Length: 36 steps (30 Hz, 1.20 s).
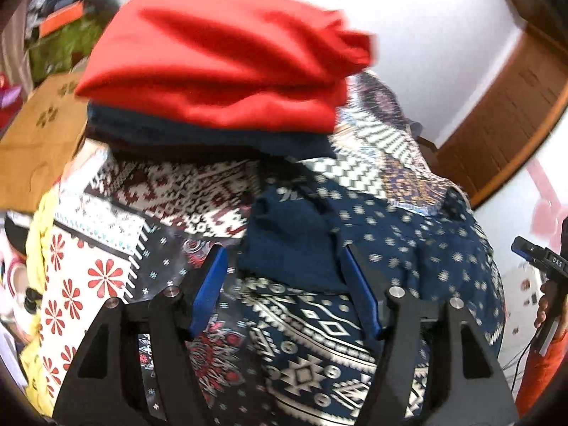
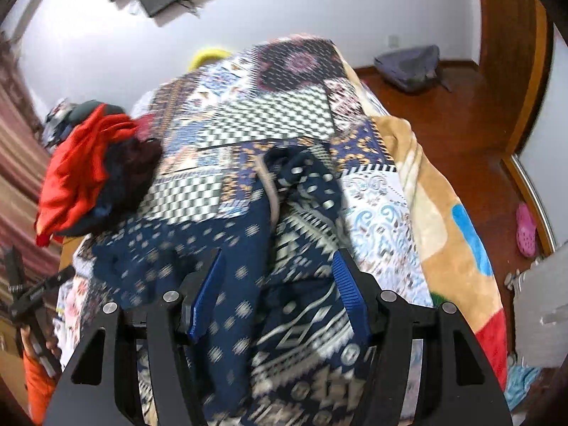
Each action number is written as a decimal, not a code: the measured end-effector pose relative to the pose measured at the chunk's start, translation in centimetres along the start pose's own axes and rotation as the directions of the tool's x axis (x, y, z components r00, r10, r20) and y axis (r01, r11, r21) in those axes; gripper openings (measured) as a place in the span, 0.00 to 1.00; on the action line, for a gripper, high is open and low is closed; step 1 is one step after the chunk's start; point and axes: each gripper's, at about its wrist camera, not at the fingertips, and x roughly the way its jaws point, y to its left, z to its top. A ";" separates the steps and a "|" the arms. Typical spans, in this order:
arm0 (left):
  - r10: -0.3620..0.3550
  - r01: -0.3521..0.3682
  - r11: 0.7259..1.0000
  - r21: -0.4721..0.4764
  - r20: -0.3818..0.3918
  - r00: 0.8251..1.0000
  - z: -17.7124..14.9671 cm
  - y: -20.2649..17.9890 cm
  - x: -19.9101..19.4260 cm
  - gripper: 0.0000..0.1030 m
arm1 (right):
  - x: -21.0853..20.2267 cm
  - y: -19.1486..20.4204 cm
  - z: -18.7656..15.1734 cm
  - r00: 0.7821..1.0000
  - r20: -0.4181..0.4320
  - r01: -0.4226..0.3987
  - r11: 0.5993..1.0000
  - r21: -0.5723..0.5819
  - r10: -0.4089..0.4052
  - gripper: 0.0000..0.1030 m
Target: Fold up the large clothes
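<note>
Both grippers, left gripper (image 1: pixel 284 291) and right gripper (image 2: pixel 277 294), hang open over the rumpled navy garment (image 2: pixel 227 248); it seems unfolded, while a folded stack (image 1: pixel 220 71) waits.

The left tool (image 1: pixel 284 284) and right tool (image 2: pixel 280 291) were matt black plastic with ribbed blue plastic pads (image 2: pixel 349 291) and small bright metal pins (image 1: pixel 396 291). The navy patterned garment (image 2: pixel 227 248) looked like thin, soft printed cloth, while the folded red garment (image 1: pixel 220 67) seemed thicker and matt, lying on a printed patchwork bedcover (image 2: pixel 248 120). The tan blanket (image 2: pixel 436 213) looked plush, and the wooden floor (image 2: pixel 458 135) glossy.
</note>
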 end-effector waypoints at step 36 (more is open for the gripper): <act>0.030 -0.020 0.996 0.091 -0.105 0.994 5.3 -7.6 12.5 0.14 | 5.1 -3.8 4.9 0.999 0.049 0.016 0.998 0.062 -0.019 0.12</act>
